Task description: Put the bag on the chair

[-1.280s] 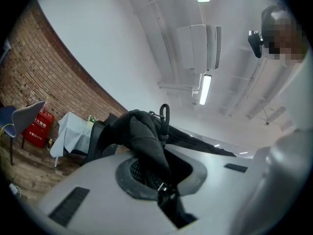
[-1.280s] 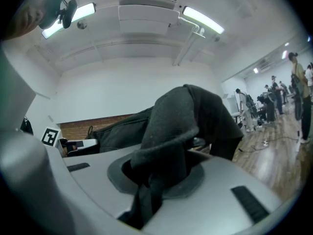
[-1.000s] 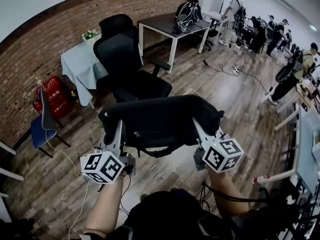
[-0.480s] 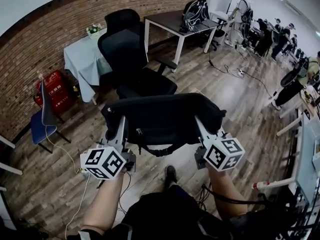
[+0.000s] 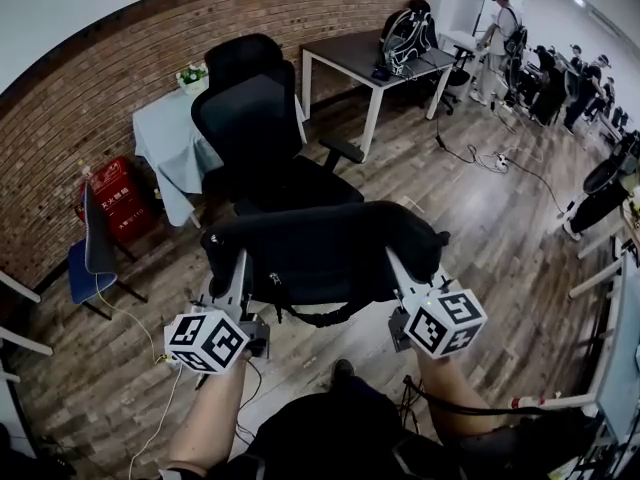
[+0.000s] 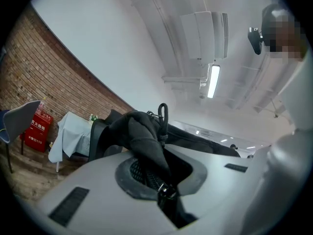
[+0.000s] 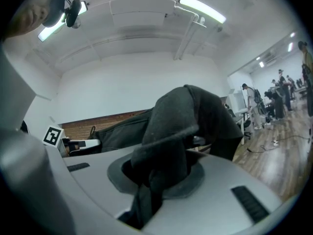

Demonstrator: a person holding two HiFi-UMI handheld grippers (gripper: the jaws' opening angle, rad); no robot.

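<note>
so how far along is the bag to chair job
Done: the left claw and right claw are each shut on the black bag, and it is up off the floor. In hand: the bag hangs stretched between them, short of the black office chair. Left: carry it over the chair, set it down and let go.

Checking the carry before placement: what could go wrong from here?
1. The left gripper and right gripper each pinch only a fold of fabric at opposite ends of the bag, which hangs between them. A fold might slip out under the weight.
2. The strap looping below the bag could snag on the armrest of the chair as the bag is lowered.
</note>
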